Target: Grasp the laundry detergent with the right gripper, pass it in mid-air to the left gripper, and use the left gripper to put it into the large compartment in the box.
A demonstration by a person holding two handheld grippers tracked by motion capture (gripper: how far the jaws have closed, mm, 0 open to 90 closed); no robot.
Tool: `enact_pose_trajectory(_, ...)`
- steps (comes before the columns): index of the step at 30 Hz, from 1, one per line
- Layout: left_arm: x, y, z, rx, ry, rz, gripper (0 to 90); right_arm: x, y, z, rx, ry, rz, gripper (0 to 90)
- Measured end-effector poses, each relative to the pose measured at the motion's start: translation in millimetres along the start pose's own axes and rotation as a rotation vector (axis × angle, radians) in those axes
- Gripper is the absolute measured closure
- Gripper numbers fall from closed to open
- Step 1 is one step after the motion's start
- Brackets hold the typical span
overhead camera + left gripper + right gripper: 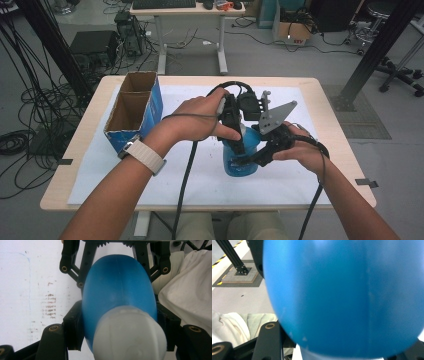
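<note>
Left claw (239, 145) comes down from above and pinches the blue bottle (241, 159) at its neck end; the left gripper view shows both black jaws pressed on the blue body right behind the white cap (130, 333). Right claw (255, 159) comes in from the right of the high frame and clamps the bottle's body low down, with blue plastic (347, 295) squeezed between its jaws in the right gripper view. Bottle sits centre-right in the high frame, on or just above the white sheet (100, 170) covering the bench (330, 120); contact with the sheet can't be told. Open cardboard box (134, 107) stands at upper left of the sheet, well apart. Step in hand looks like a two-claw hold on the bottle, likely to work the cap. Next move probably calls for the right claw to keep the body steady while the left regrips squarely on the cap and twists, without tipping the bottle.
</note>
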State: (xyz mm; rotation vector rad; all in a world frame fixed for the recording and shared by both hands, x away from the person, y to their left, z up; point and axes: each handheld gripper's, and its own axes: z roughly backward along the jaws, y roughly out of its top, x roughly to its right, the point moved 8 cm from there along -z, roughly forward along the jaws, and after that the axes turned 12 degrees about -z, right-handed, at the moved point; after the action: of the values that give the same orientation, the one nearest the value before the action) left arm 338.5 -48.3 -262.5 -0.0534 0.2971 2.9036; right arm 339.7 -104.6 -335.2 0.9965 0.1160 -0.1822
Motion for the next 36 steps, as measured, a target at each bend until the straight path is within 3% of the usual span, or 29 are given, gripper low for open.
enact_pose_trajectory(23, -1.8, 2.1, 0.8, 0.002, -0.002, -0.012, 37.3, 0.1, 0.2, 2.3, 0.001, -0.006, -0.004, 42.1)
enact_pose_trajectory(25, -1.0, 1.9, 0.7, 0.000, -0.004, 0.002, 37.4, 0.2, 0.2, 2.5, 0.003, -0.005, -0.003, 42.1)
enact_pose_trajectory(36, -1.0, 2.1, 0.5, 0.002, -0.003, 0.003, 37.4, -0.1, -0.2, 2.3, 0.004, -0.004, -0.004, 42.0)
